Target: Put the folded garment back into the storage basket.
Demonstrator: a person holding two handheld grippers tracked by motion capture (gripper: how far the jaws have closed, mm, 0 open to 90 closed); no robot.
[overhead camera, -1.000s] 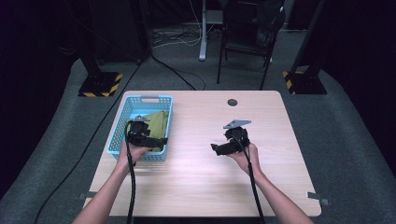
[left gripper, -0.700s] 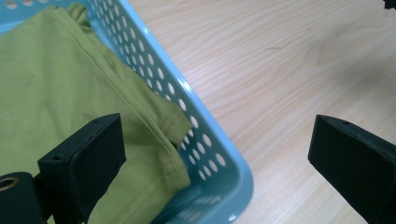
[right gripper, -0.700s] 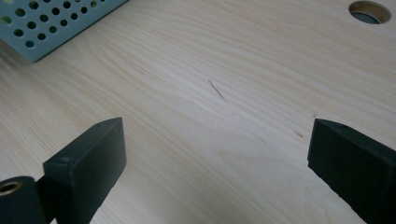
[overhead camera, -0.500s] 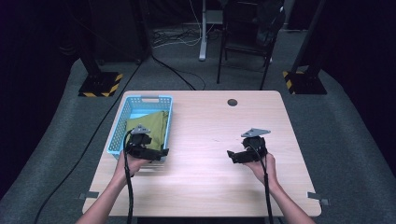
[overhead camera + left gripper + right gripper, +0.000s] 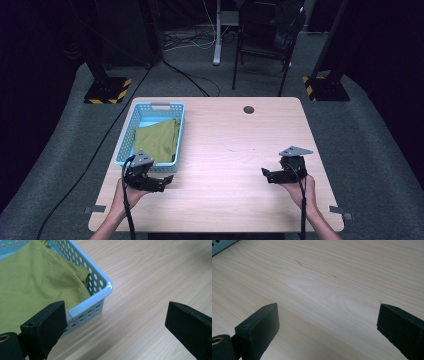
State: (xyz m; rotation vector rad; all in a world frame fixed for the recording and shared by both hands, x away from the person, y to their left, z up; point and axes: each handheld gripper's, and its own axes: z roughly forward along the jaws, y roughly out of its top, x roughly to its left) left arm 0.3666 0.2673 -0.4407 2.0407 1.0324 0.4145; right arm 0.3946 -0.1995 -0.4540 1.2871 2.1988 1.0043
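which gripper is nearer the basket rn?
The left gripper. Its open jaws sit right at the near corner of the blue basket holding the green cloth; the right gripper is over bare table, well apart.

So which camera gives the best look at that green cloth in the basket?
The high view: the whole folded green cloth lies in the blue basket. The left gripper view shows part of it close up, with one hem. The right gripper view catches just a basket corner.

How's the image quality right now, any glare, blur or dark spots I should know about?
High view: the table is evenly lit, the room around it falls to near black. Left gripper view: a small glare spot sits on the corner of the blue basket, the green cloth reads clearly, and the near jaws look soft. Right gripper view: the wood grain is sharp, without glare.
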